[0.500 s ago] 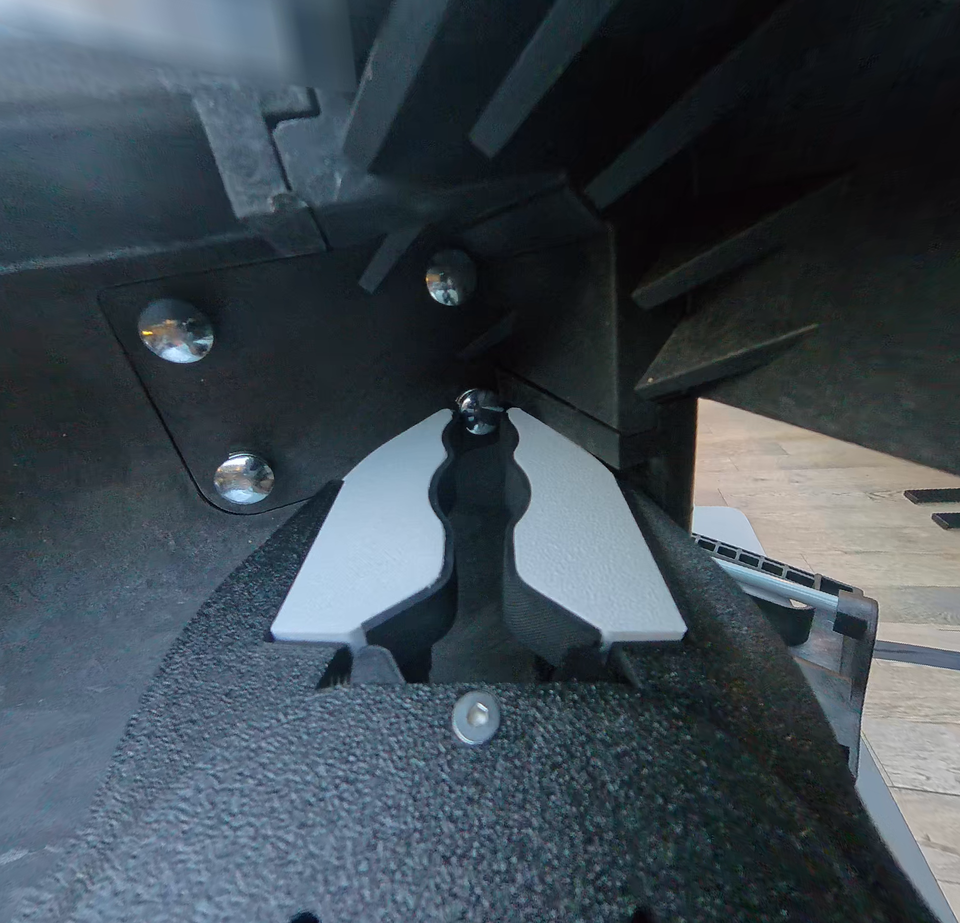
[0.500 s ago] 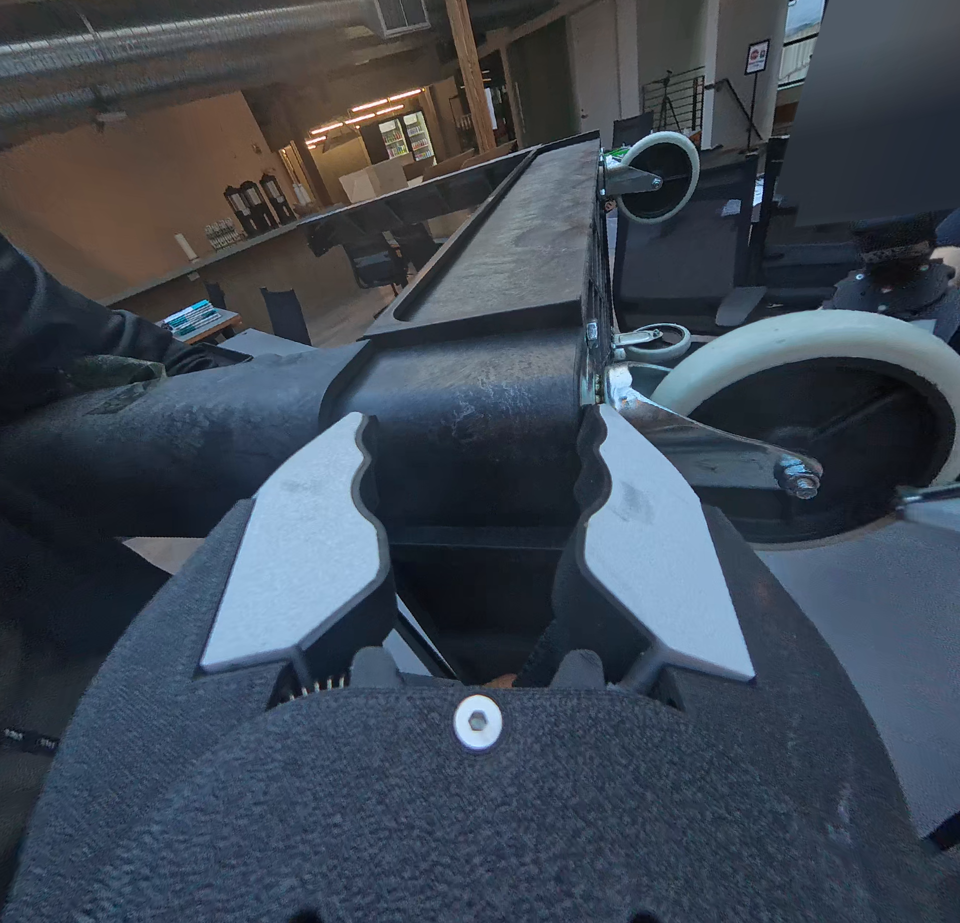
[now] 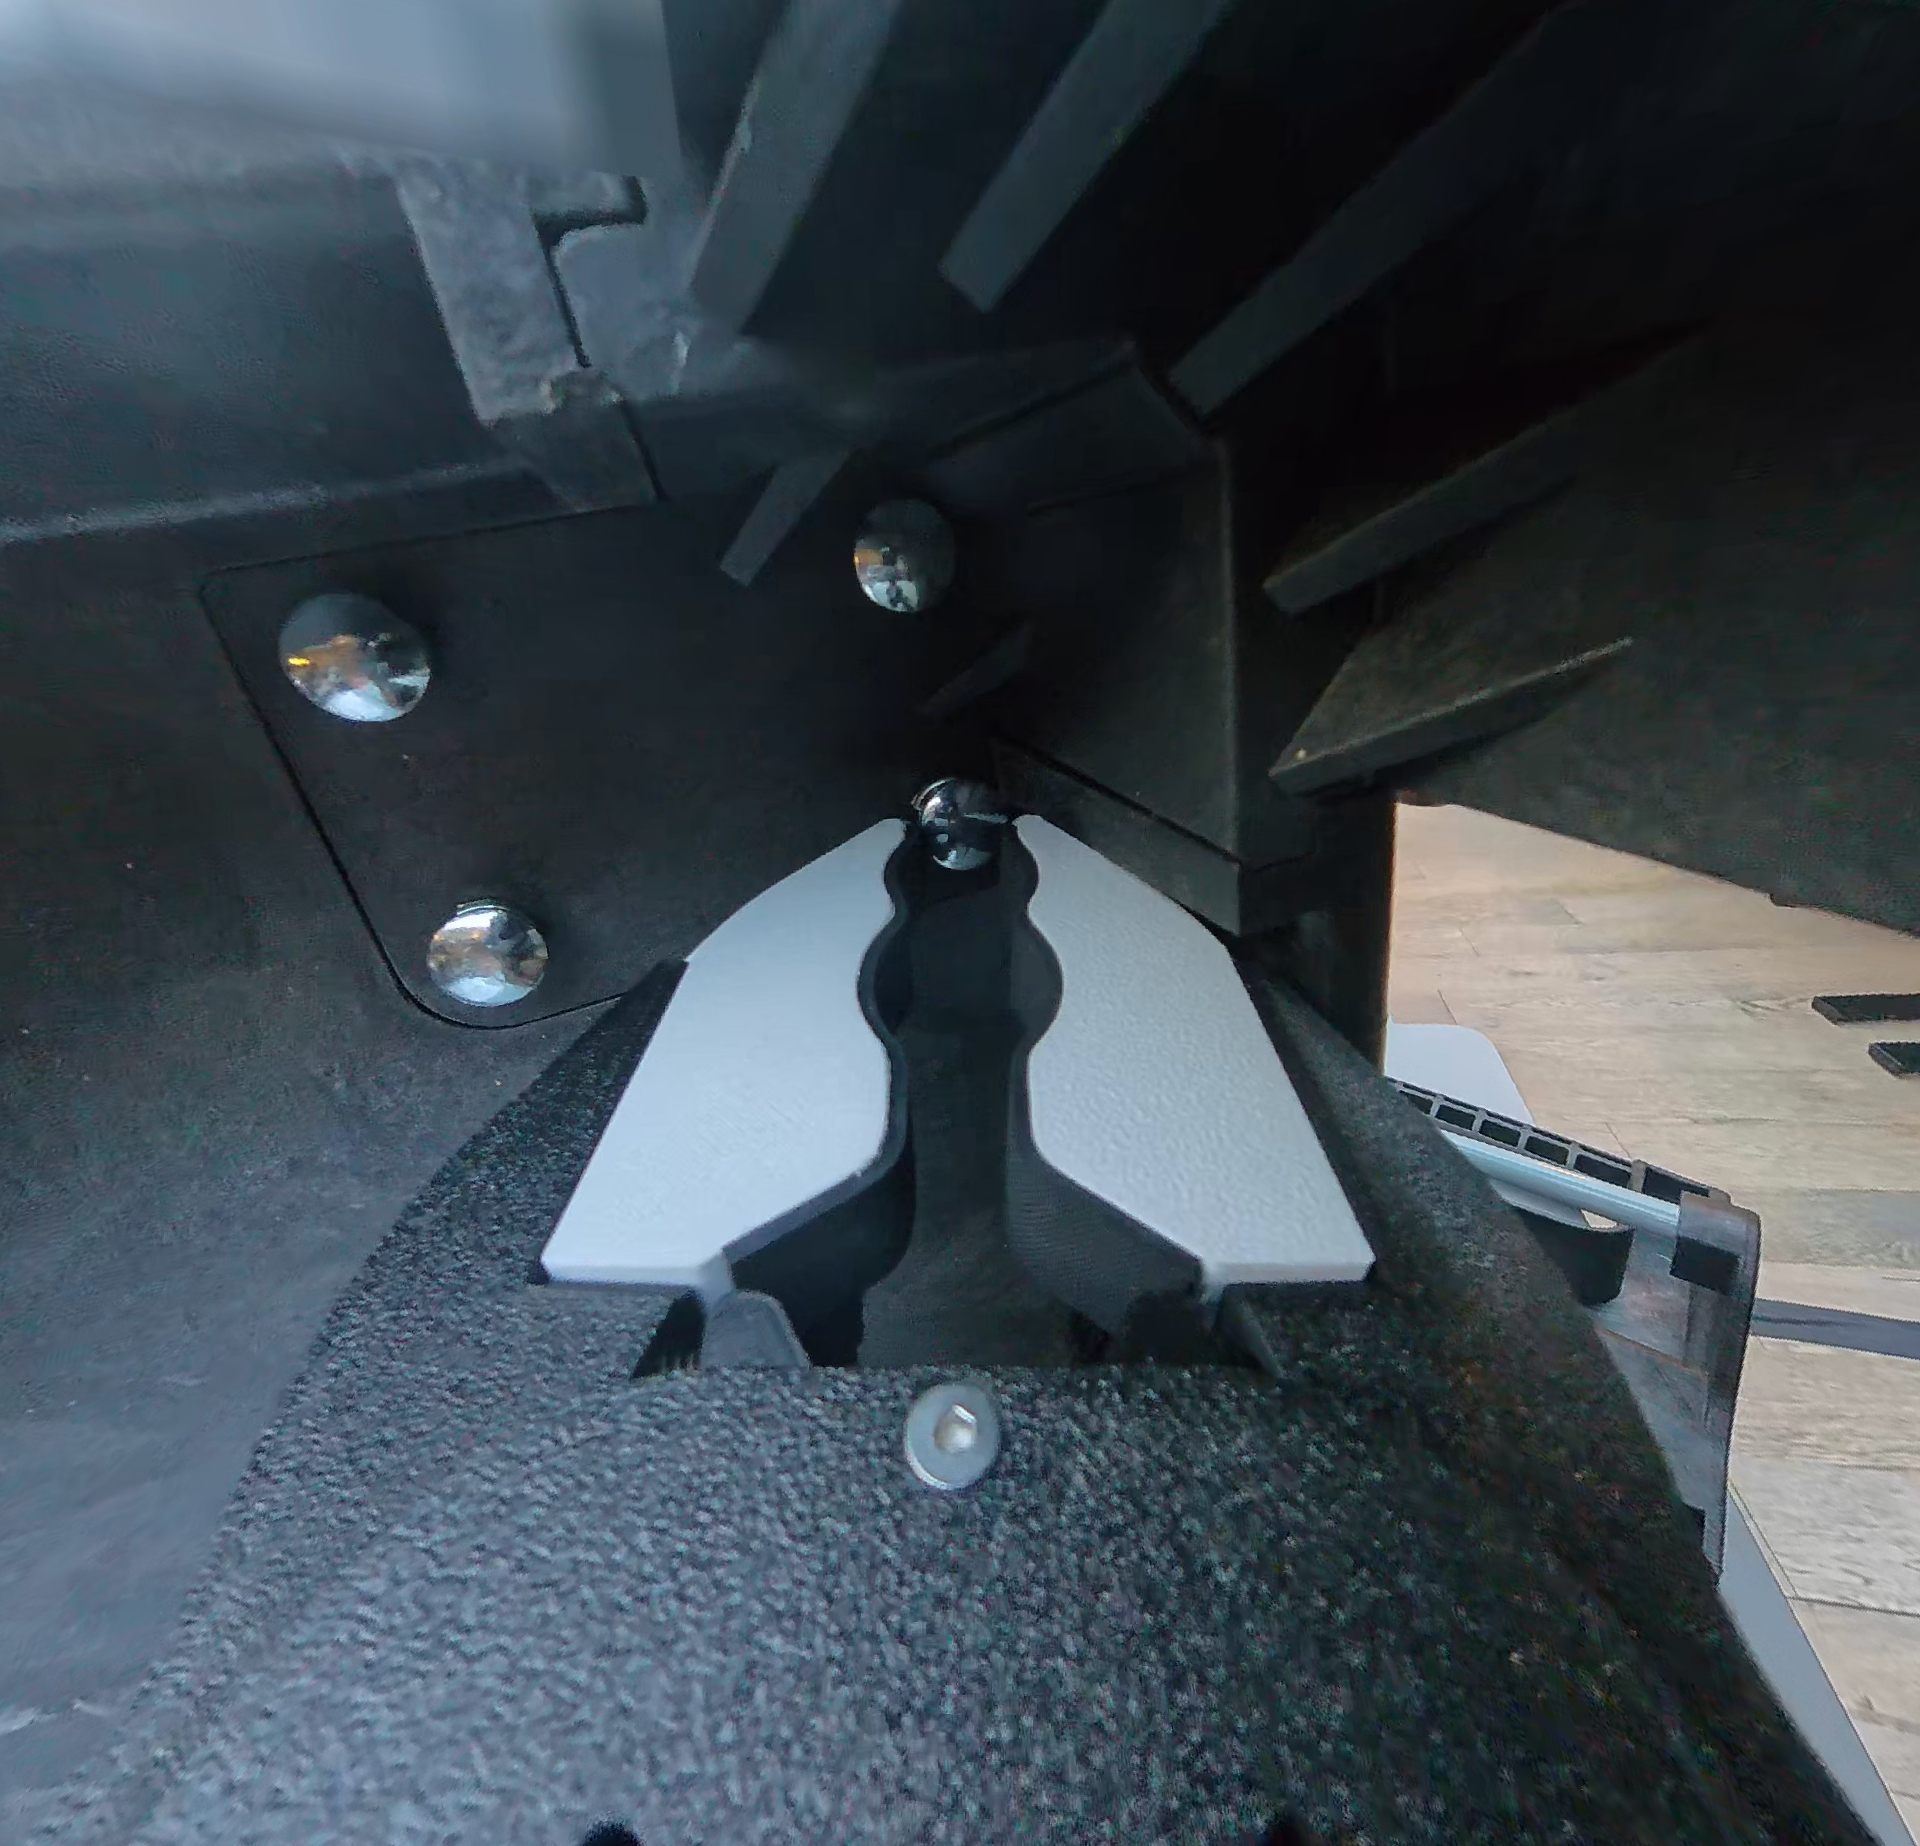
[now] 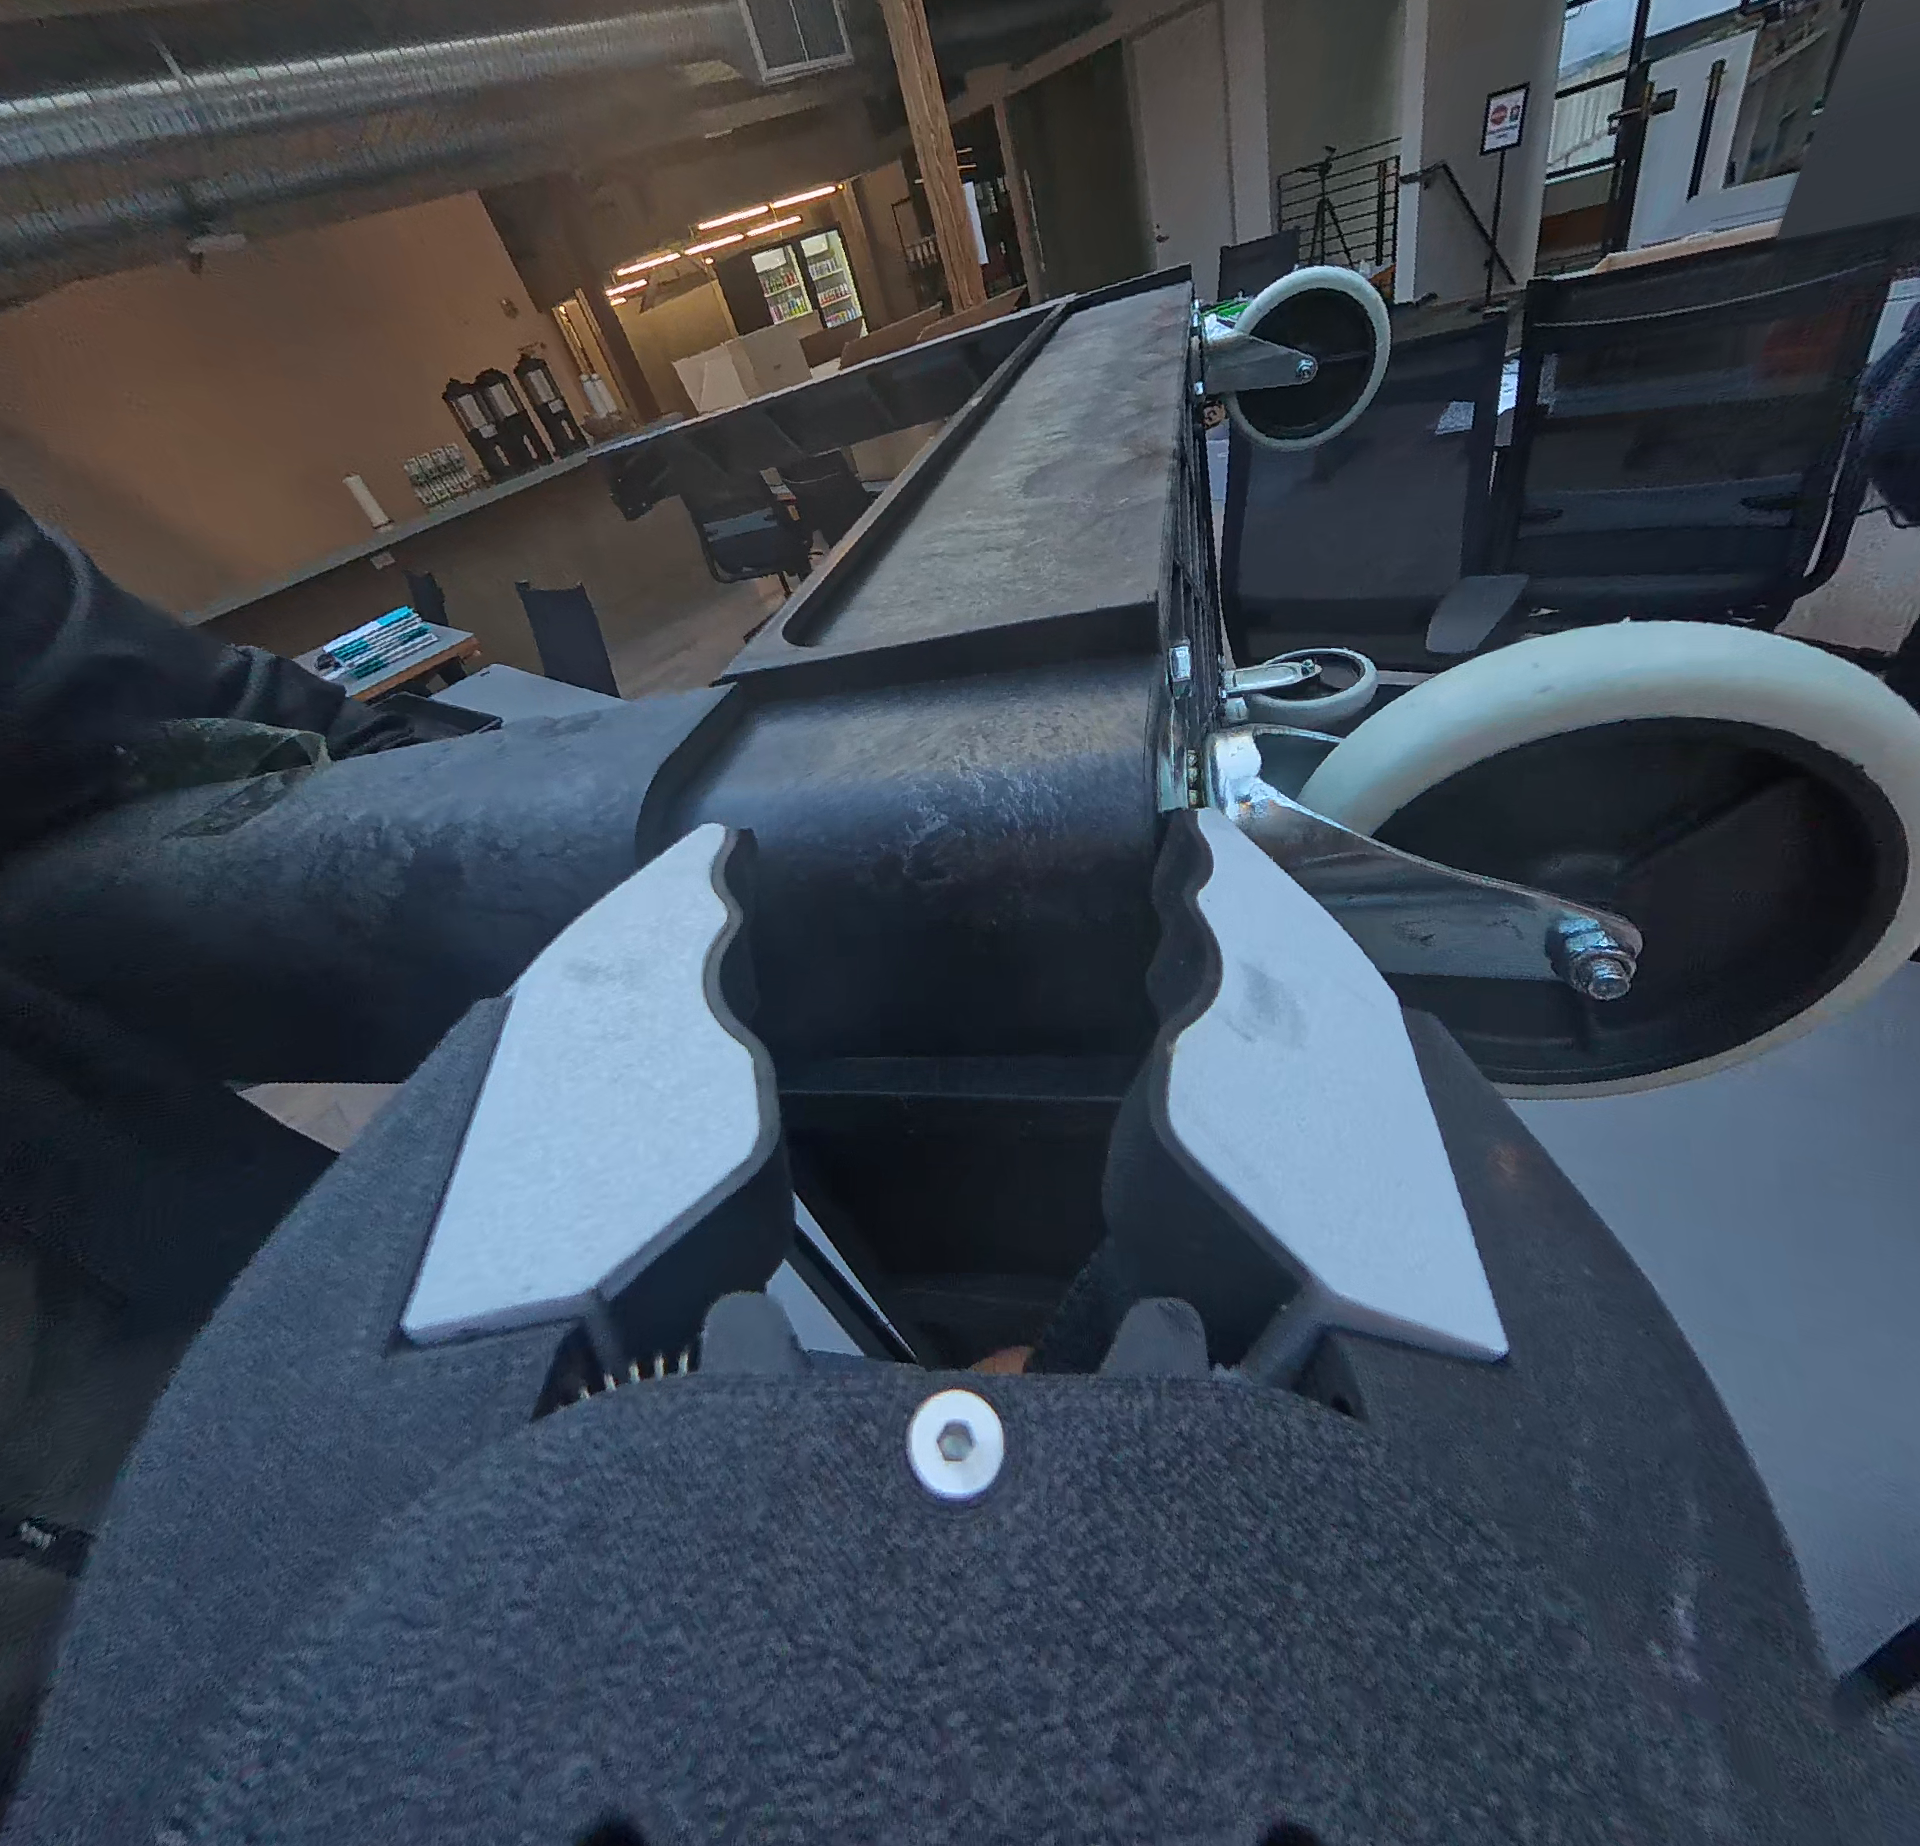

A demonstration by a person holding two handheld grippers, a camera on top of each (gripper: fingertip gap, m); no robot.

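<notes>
Fingers of the left gripper [image 3: 958,832] pinch a small shiny round-headed screw [image 3: 957,822] right at their tips, under the black plastic cart [image 3: 623,757]; the right gripper [image 4: 954,840] is spread wide around the cart's thick black corner post [image 4: 935,861], beside a white-rimmed wheel [image 4: 1621,861].

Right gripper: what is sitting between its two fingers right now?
In the right wrist view, the right gripper is open, its fingers straddling the black plastic cart frame's rounded corner. The nearest caster wheel lies outside them, to the right.
</notes>
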